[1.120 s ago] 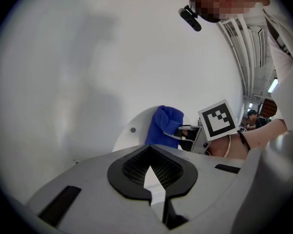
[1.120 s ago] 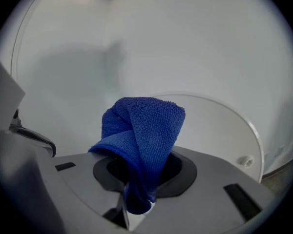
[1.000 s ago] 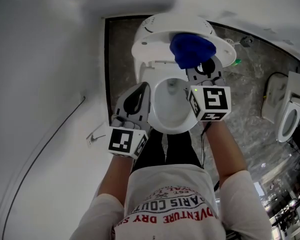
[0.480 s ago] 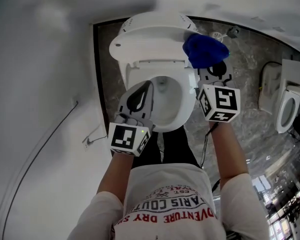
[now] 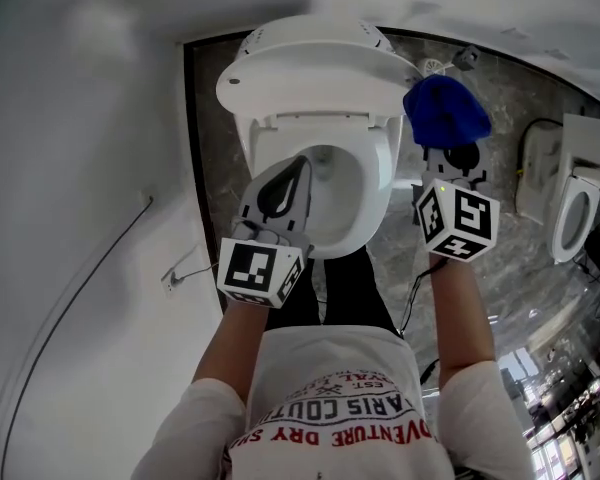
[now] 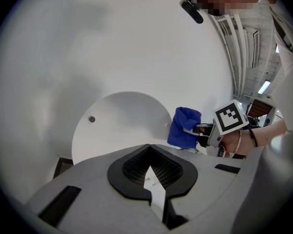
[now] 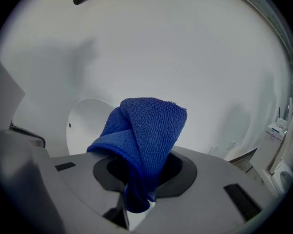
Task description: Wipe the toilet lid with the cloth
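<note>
The white toilet stands with its lid (image 5: 310, 63) raised over the open bowl (image 5: 325, 193). My right gripper (image 5: 450, 148) is shut on a bunched blue cloth (image 5: 445, 113), held just right of the lid's edge and apart from it. In the right gripper view the cloth (image 7: 144, 135) hangs from the jaws (image 7: 136, 204), with the lid (image 7: 85, 126) to the left. My left gripper (image 5: 295, 168) hovers over the bowl's left rim, shut and holding nothing. In the left gripper view, the gripper (image 6: 149, 172) faces the lid (image 6: 122, 126), with the cloth (image 6: 184, 127) at its right.
A white wall (image 5: 80, 218) with a thin cable (image 5: 90, 288) rises close on the left. Grey marble floor (image 5: 500, 268) surrounds the toilet. A second white fixture (image 5: 570, 223) stands at the right edge. A small valve (image 5: 465, 60) sits behind the toilet.
My right gripper has carried the blue cloth rightward across the lid and off its right edge. The left gripper has stayed over the bowl's left rim.
</note>
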